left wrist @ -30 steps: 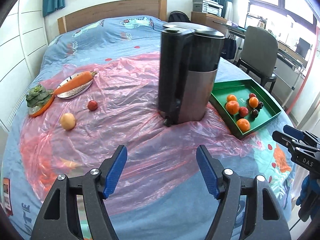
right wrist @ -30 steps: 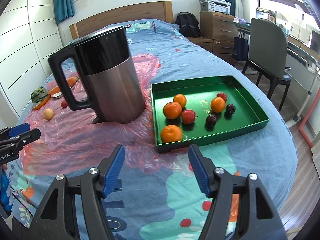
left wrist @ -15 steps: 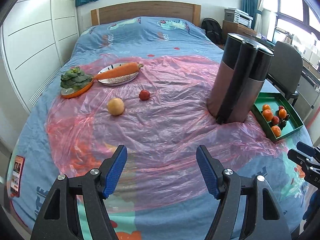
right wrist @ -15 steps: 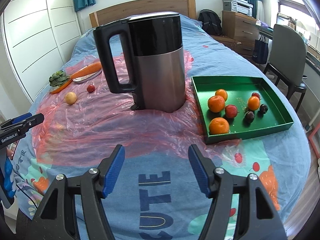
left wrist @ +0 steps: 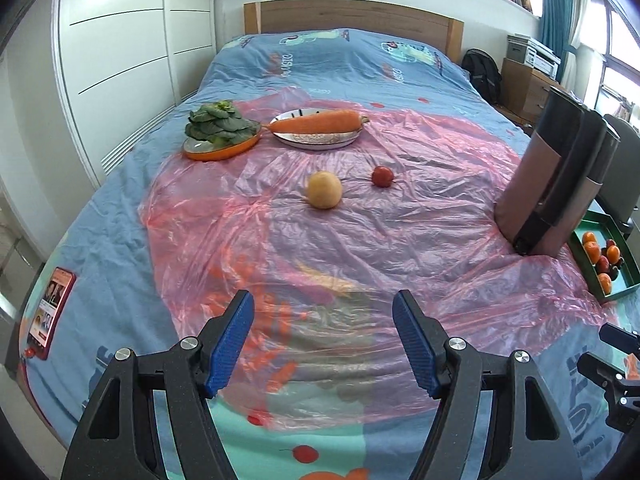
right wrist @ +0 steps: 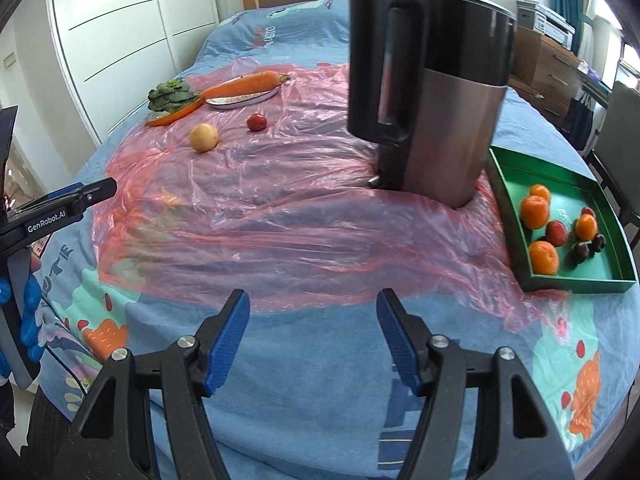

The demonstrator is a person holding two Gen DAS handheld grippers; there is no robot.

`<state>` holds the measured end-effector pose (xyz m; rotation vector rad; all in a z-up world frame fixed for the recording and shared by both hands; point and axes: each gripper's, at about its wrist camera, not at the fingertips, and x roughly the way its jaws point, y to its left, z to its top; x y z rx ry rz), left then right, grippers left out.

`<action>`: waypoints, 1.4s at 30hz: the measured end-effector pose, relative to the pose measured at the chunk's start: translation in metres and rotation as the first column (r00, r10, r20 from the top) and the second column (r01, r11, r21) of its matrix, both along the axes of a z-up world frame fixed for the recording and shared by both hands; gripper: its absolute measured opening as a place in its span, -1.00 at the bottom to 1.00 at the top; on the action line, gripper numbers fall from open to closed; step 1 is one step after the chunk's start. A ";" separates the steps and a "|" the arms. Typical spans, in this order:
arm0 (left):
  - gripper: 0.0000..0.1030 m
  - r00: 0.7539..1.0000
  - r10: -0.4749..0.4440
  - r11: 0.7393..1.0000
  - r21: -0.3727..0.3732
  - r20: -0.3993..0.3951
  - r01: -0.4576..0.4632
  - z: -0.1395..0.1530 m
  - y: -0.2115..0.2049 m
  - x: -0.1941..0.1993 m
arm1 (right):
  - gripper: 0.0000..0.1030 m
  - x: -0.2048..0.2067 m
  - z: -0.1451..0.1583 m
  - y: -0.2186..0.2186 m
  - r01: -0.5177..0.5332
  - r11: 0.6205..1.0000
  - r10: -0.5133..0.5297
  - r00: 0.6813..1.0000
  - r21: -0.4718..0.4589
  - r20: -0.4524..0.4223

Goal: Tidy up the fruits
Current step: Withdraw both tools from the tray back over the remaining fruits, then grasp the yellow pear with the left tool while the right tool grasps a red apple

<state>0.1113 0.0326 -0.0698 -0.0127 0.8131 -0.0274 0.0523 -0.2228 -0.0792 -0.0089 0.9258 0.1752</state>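
- The left gripper (left wrist: 322,340) has swung left across the bed: the yellow fruit (left wrist: 324,189) and small red fruit (left wrist: 382,176) now lie ahead of it, where the kettle (left wrist: 558,178) stood before.
- The kettle and green tray (left wrist: 618,290) have slid to the right edge of its view.
- The right gripper (right wrist: 314,332) has swung left too; the tray (right wrist: 516,236) now sits far to its right.

In the left wrist view we lose part of the green tray (left wrist: 624,256) past the right edge, and the kettle (left wrist: 560,184) covers its near corner. The dark fruits (right wrist: 588,246) there are too small for us to name.
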 end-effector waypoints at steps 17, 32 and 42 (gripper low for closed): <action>0.28 0.995 0.093 0.996 0.000 0.022 -0.093 -0.029 0.042 0.067 | 1.00 0.101 -0.009 0.070 -0.150 0.987 0.147 0.988 0.049 0.051; 0.28 0.998 0.031 0.999 -0.041 0.047 -0.030 -0.054 0.010 0.156 | 1.00 0.224 -0.026 0.093 -0.190 0.980 0.181 0.975 0.059 0.126; 0.27 1.000 0.010 0.996 -0.087 0.023 -0.008 -0.085 0.004 0.200 | 1.00 0.285 -0.049 0.109 -0.225 0.974 0.219 0.967 0.029 0.132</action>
